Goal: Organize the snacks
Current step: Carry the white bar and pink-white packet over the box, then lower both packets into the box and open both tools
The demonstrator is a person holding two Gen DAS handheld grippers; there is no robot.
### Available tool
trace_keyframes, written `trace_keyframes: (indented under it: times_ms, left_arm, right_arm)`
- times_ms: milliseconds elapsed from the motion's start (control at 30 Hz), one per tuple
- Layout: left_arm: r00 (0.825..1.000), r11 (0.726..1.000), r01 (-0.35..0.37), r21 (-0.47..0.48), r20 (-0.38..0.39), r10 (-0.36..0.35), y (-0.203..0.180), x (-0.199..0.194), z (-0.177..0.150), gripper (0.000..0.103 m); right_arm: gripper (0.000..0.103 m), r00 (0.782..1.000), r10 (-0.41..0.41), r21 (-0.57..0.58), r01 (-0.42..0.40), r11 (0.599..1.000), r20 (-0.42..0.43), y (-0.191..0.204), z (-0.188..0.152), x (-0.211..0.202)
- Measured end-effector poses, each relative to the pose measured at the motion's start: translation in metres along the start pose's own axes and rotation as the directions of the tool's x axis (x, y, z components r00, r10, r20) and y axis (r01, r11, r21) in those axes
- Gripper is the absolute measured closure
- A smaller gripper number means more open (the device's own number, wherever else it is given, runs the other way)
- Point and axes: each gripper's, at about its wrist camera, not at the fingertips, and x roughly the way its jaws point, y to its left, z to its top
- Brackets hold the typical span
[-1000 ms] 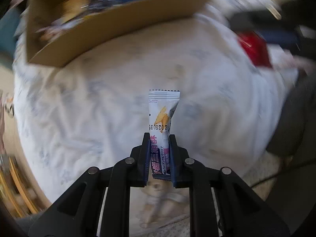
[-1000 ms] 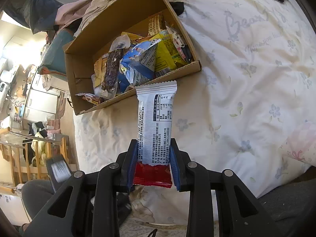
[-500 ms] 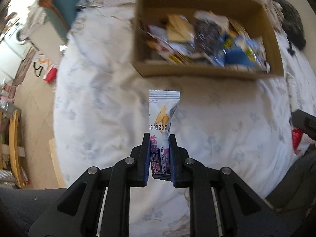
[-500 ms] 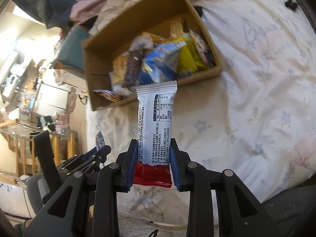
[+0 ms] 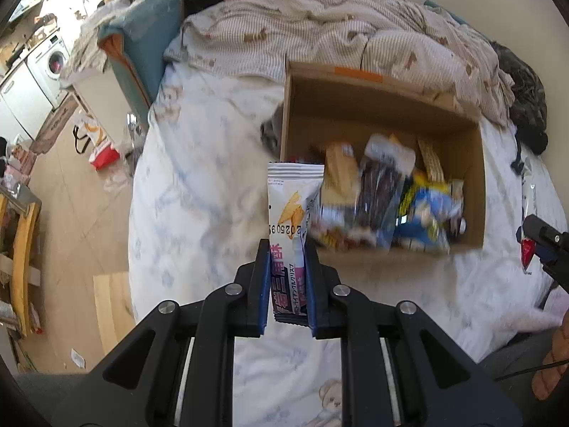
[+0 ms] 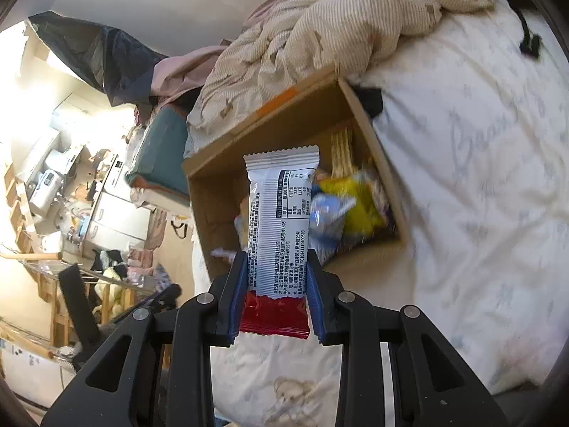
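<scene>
My left gripper is shut on a white and purple snack packet that stands upright between the jaws. My right gripper is shut on a white and red snack packet, also upright. An open cardboard box lies on the bed with several snack packets piled in its right half. The box is ahead and to the right of the left gripper. In the right wrist view the box lies straight ahead, behind the held packet. The right gripper shows at the left wrist view's right edge.
The bed has a white flowered sheet and a crumpled striped quilt behind the box. A teal cushion sits at the bed's far left corner. Wooden floor with bags and a washing machine lies to the left.
Both grippers have moved closer to the box and tilted up, so the box now fills more of each view. Each still holds its packet.
</scene>
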Motion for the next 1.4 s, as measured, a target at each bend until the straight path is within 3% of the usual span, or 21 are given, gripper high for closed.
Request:
trace_keyframes:
  times_ms: [267, 433, 700, 833, 1033, 1067, 1100, 1133, 1200, 1300, 1400]
  left_arm:
    - [1.0, 1.0, -0.013, 0.016, 0.028, 0.013, -0.021, 0.008, 0.043, 0.089]
    - [1.0, 1.0, -0.013, 0.022, 0.018, 0.013, -0.035, 0.024, 0.058, 0.089]
    - [1.0, 0.999, -0.008, 0.053, -0.026, 0.01, -0.058, 0.058, 0.065, 0.088]
    - [1.0, 0.999, -0.009, 0.036, -0.024, 0.01, -0.063, 0.068, 0.064, 0.087]
    - [0.999, 0.997, -0.023, 0.069, -0.026, 0.025, -0.071, 0.077, 0.063, 0.084]
    - [0.999, 0.997, -0.024, 0.069, -0.029, 0.026, -0.071, 0.077, 0.063, 0.076]
    - [0.999, 0.998, -0.021, 0.067, -0.032, 0.023, -0.07, 0.076, 0.062, 0.062]
    - [0.999, 0.998, -0.019, 0.065, -0.028, 0.021, -0.069, 0.074, 0.062, 0.053]
    - [1.0, 0.998, -0.019, 0.057, -0.009, 0.02, -0.067, 0.069, 0.06, 0.024]
    - [1.0, 0.999, -0.007, 0.049, 0.02, 0.006, -0.061, 0.058, 0.057, 0.021]
    - [0.998, 0.999, -0.007, 0.054, 0.055, 0.004, -0.054, 0.044, 0.056, 0.021]
  right_arm:
    - [0.07, 0.999, -0.032, -0.01, 0.032, 0.999, 0.031, -0.007, 0.043, 0.01]
    - [0.07, 0.999, -0.044, 0.007, 0.044, 0.999, -0.002, -0.019, 0.057, 0.031]
    - [0.069, 0.995, -0.062, -0.024, 0.06, 0.998, -0.077, -0.019, 0.062, 0.068]
    - [0.068, 0.994, -0.087, -0.035, 0.085, 0.996, -0.073, -0.018, 0.067, 0.079]
    - [0.068, 0.996, -0.054, -0.033, 0.052, 0.998, -0.076, -0.015, 0.067, 0.08]
    - [0.064, 0.996, -0.052, -0.035, 0.05, 0.998, -0.07, -0.014, 0.067, 0.078]
    - [0.06, 0.996, -0.051, -0.035, 0.049, 0.998, -0.067, -0.014, 0.067, 0.077]
    - [0.05, 0.997, -0.047, -0.029, 0.046, 0.999, -0.061, -0.014, 0.068, 0.075]
    - [0.043, 0.999, -0.035, -0.011, 0.035, 0.999, -0.04, -0.016, 0.069, 0.07]
    - [0.034, 0.999, -0.032, -0.015, 0.032, 0.999, -0.008, -0.014, 0.069, 0.062]
    - [0.018, 0.999, -0.027, -0.052, 0.028, 0.998, 0.03, -0.006, 0.065, 0.05]
